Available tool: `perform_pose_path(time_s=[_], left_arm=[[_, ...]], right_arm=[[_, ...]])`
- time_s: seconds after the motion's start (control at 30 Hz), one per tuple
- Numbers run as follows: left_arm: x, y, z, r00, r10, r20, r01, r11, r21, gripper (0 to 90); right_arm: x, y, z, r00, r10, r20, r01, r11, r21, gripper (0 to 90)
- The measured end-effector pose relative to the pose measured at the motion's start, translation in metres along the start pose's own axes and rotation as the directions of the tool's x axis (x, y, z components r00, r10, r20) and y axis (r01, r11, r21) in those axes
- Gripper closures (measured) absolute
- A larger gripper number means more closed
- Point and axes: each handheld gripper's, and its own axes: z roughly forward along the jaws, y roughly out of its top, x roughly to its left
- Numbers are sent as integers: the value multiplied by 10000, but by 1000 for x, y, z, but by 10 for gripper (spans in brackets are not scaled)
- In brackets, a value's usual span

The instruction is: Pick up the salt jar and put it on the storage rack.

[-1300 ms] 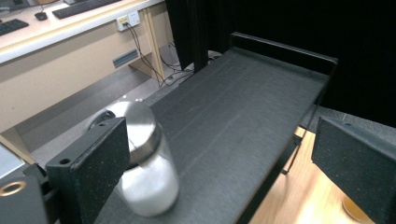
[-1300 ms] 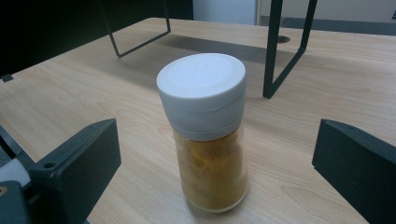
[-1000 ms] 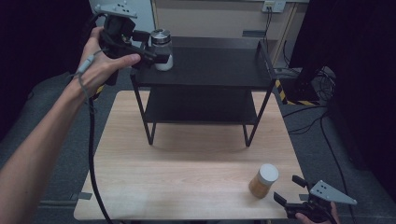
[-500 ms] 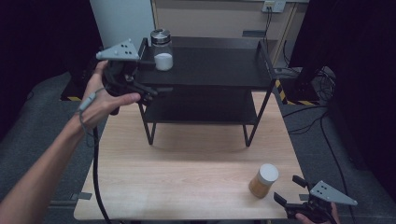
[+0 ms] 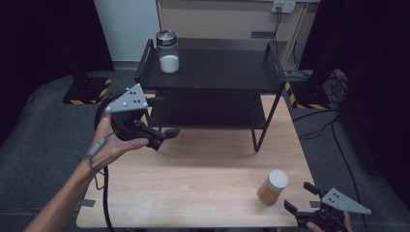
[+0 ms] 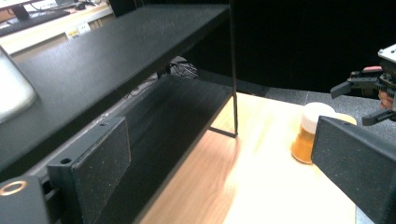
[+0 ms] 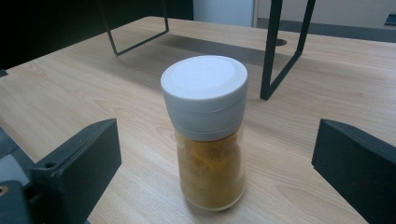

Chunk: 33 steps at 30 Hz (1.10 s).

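Table (image 5: 193,193): light wood top, bare across the centre and lower left of the high view; broad free room between the two grippers.

Shelf rack (image 5: 212,72): black, two tiers, upper centre of the high view; its thin legs stand on the rear half of the table, the right front leg ending near the table's right edge.

Glass jar (image 5: 168,50): metal lid, white contents, upright at the upper-left corner of the rack's top tier, close to that tier's left edge.

Left gripper (image 5: 164,137): held in a hand (image 5: 111,145) at centre left of the high view, above the table's left rear edge, just in front of the rack's lower tier. Jaws spread wide, holding nothing.

Spice jar (image 5: 272,186): amber contents, white cap, upright at lower right of the high view, near the table's front right corner.

Right gripper (image 5: 302,200): bottom right of the high view, at the table's front edge. Jaws parted wide, nothing held; in the right gripper view the spice jar (image 7: 205,130) stands centred ahead of them, apart from both.
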Motion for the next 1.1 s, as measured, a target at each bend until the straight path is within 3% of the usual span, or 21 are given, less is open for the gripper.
perform_pose_path(time_s=[0.13, 0.37, 0.5, 0.8, 1.0, 1.1], left_arm=[[-5, -16, -1, 9997, -165, -159, 163, 9998, -105, 34], [-11, -43, 3, 9983, -295, -512, 303, 9994, 144, 34], [-14, -64, 5, 9958, -619, -673, 626, 9980, 82, 35], [-22, -114, 9, 9816, -1498, -1186, 1515, 9884, 52, 36], [-26, -138, 11, 9722, -1911, -1351, 1979, 9795, 384, 34], [-29, -145, 11, 9698, -1881, -1553, 2004, 9774, 674, 32]], right_arm=[[0, 0, 0, 10000, 27, 11, -27, 10000, -10, 17], [0, 0, 0, 10000, 4, 1, -4, 10000, 0, 17], [0, 0, 0, 10000, -2, -3, 2, 10000, 11, 17], [0, 0, 0, 10000, 10, 1, -10, 10000, 20, 18], [0, 0, 0, 10000, -27, -4, 27, 10000, 19, 18], [0, 0, 1, 10000, -8, -1, 8, 10000, 37, 18]])
